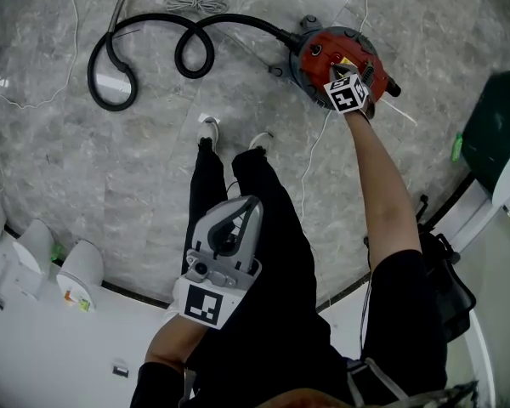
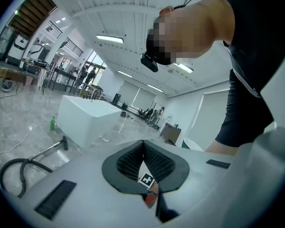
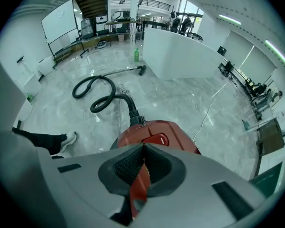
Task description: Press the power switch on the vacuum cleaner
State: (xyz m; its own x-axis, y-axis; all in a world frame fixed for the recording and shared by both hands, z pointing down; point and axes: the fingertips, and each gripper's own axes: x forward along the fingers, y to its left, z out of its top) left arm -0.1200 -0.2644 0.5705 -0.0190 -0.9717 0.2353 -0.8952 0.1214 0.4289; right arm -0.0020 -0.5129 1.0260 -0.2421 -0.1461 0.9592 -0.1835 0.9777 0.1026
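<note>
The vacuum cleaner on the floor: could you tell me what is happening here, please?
A person reaches down with the right gripper to the top of the red vacuum cleaner. Its fingers are shut, short of the oval button; contact cannot be told. The left gripper is held at the waist, shut and empty. The hose lies looped on the floor.

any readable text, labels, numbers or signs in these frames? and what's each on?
No word or number reads in any view.
vacuum cleaner: small yellow label on top, too small to read.
switch: small white mark, not legible.
left gripper and right gripper: square black-and-white markers on their cubes, patterns only, no text.
whiteboard: too blurred to read.
</note>
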